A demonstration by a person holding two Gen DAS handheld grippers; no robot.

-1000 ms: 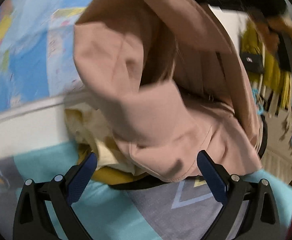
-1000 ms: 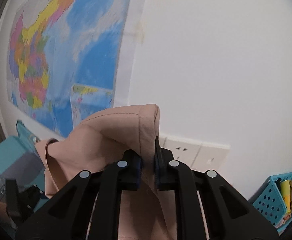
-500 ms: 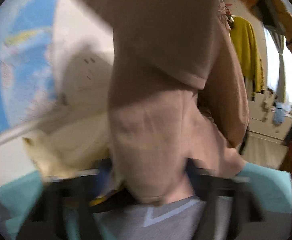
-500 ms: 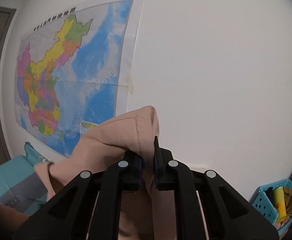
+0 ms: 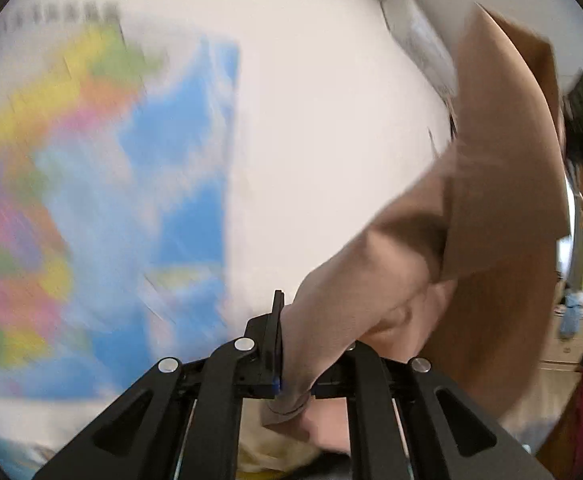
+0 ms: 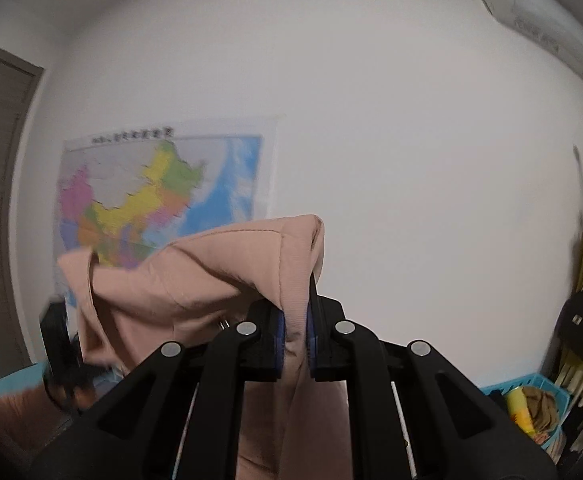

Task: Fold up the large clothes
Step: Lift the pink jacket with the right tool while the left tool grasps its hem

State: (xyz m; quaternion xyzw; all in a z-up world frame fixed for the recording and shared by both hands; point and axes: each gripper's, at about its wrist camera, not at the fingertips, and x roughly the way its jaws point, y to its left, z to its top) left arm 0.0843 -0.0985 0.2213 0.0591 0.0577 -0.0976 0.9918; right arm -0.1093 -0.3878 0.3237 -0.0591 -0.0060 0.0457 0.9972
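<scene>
Both grippers, left gripper (image 5: 291, 344) and right gripper (image 6: 296, 332), are pinching the pink garment (image 6: 195, 280) tight, holding it aloft; thin edge grips are risking slippage

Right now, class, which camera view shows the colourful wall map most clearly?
The right wrist view: the colourful wall map is seen almost whole and fairly sharp, its lower edge hidden behind the pink fabric garment. The left wrist view shows the map larger but heavily blurred and cut off.

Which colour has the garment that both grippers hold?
The garment is plain dusty pink-beige, with no pattern; the right wrist view shows it best.
</scene>
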